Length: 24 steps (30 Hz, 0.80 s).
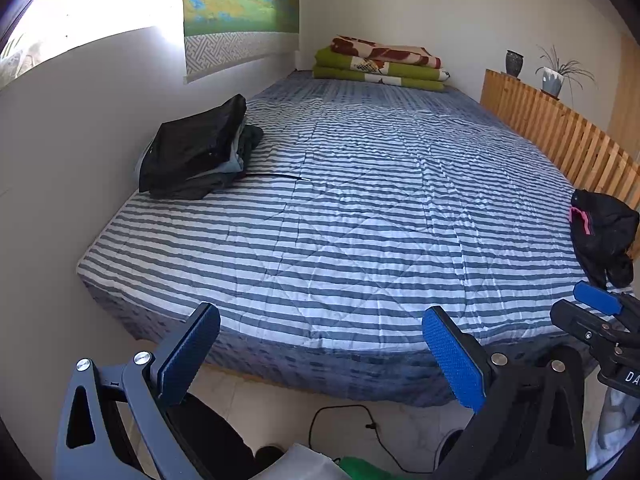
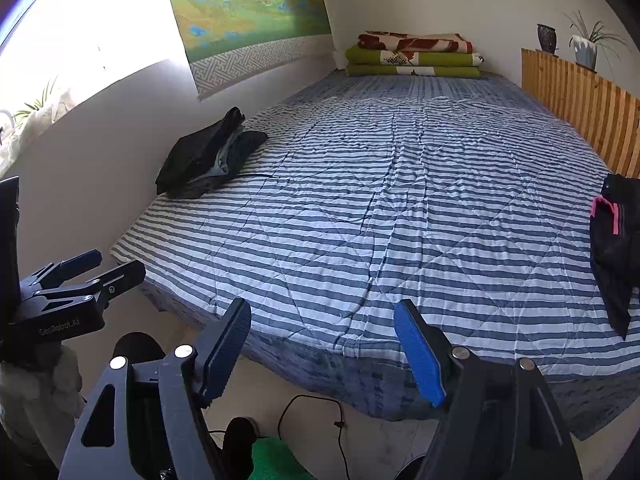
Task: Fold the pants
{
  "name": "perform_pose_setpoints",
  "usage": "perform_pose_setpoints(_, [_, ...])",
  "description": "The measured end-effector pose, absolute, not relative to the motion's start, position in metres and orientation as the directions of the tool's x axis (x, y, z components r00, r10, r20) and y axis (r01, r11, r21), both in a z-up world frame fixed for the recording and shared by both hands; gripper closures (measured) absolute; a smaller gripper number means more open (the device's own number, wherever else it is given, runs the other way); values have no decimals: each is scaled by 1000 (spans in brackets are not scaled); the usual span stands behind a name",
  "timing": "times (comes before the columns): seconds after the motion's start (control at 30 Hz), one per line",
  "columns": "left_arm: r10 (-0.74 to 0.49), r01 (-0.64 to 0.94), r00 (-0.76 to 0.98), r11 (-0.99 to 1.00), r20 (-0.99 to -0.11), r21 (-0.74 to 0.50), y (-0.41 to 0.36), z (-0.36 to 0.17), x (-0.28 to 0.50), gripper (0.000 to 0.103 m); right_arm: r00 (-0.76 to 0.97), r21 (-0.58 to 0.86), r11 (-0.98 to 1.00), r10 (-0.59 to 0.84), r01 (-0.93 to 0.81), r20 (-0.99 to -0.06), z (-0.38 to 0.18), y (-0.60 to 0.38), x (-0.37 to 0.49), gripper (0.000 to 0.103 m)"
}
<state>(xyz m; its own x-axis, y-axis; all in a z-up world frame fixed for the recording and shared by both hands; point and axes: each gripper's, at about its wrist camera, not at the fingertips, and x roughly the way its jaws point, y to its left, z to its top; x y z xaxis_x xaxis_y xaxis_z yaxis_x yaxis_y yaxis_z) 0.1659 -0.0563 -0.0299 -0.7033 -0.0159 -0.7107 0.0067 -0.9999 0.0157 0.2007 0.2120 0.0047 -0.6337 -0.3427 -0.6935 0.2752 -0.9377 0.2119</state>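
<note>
Crumpled black pants with a pink stripe (image 1: 604, 232) (image 2: 616, 240) lie at the right edge of the striped bed (image 1: 340, 208) (image 2: 380, 208), by the wooden slats. A stack of folded dark clothes (image 1: 196, 152) (image 2: 208, 156) sits at the bed's left side against the wall. My left gripper (image 1: 320, 354) hovers open off the bed's near edge, holding nothing. My right gripper (image 2: 322, 350) is open too and holds nothing, also short of the near edge. Each gripper shows in the other's view: the right gripper (image 1: 600, 312) and the left gripper (image 2: 96, 268).
Folded green and red blankets (image 1: 380, 66) (image 2: 414, 56) are piled at the far end. A wooden slatted rail (image 1: 560, 136) (image 2: 580, 100) runs along the right, with a vase and potted plant (image 1: 554, 76) on top. A black cable (image 1: 360, 432) lies on the floor below.
</note>
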Motion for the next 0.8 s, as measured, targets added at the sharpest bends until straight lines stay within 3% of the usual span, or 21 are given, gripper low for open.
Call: perform_pose_setpoints(0.8, [-1, 5, -694, -1000, -720, -3, -63, -34, 168, 1, -612, 213, -934, -351, 288, -709, 0, 203, 201, 33])
